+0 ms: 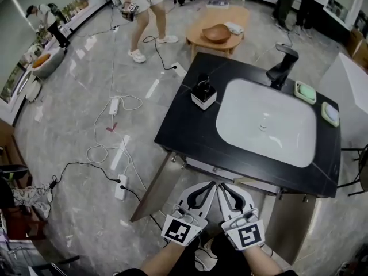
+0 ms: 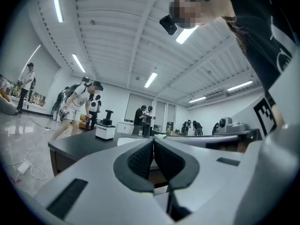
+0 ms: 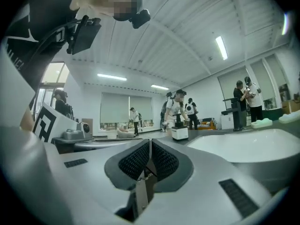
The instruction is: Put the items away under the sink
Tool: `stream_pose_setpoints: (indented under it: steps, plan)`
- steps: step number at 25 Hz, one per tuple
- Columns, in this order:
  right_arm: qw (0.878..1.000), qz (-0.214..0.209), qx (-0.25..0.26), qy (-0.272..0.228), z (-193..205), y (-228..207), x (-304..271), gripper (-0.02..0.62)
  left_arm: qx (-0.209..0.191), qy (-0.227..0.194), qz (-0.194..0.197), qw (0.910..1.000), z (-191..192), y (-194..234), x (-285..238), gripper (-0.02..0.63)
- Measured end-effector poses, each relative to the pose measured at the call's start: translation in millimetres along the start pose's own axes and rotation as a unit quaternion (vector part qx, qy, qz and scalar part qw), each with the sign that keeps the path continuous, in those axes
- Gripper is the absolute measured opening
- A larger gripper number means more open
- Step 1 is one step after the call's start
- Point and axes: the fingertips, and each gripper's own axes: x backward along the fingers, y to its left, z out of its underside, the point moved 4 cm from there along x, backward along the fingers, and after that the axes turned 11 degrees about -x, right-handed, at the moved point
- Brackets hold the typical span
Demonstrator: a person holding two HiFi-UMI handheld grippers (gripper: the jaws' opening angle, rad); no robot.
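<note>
A black counter (image 1: 184,125) holds a white sink basin (image 1: 267,125) and a black faucet (image 1: 283,65). A white soap dispenser with a black pump (image 1: 203,94) stands at the basin's left, and also appears in the left gripper view (image 2: 105,129) and the right gripper view (image 3: 179,131). Two pale green dishes (image 1: 305,92) (image 1: 330,114) lie at the basin's right. My left gripper (image 1: 210,186) (image 2: 153,142) and right gripper (image 1: 222,186) (image 3: 150,142) hover side by side just before the counter's front edge. Both are shut with nothing between the pads.
Below the counter a brown door panel (image 1: 150,191) hangs open at the left and another (image 1: 294,223) at the right. Cables and power strips (image 1: 121,186) trail over the floor at the left. A round wooden table (image 1: 218,27) and several people stand beyond.
</note>
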Motion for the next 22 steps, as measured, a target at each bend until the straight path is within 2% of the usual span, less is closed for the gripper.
stream_pose_setpoints:
  steps: [7,12,17,22]
  plan:
    - [1.000,-0.022,0.012,0.018,-65.0,43.1,-12.3,0.038,0.011,0.005,-0.005,0.9999,-73.0,20.8,14.9,0.009]
    - [0.999,-0.019,0.022,0.027,-99.0,67.0,-17.2,0.038,-0.017,-0.004,0.013,0.9998,-108.2,32.4,24.4,0.009]
    - [0.999,-0.009,0.022,0.029,-115.8,63.1,-28.4,0.038,-0.026,-0.005,0.022,0.9994,-124.5,43.0,12.7,0.009]
    - [0.998,-0.027,0.026,0.045,-122.5,35.0,-66.3,0.038,-0.025,-0.008,0.009,0.9996,-122.7,71.7,-18.6,0.009]
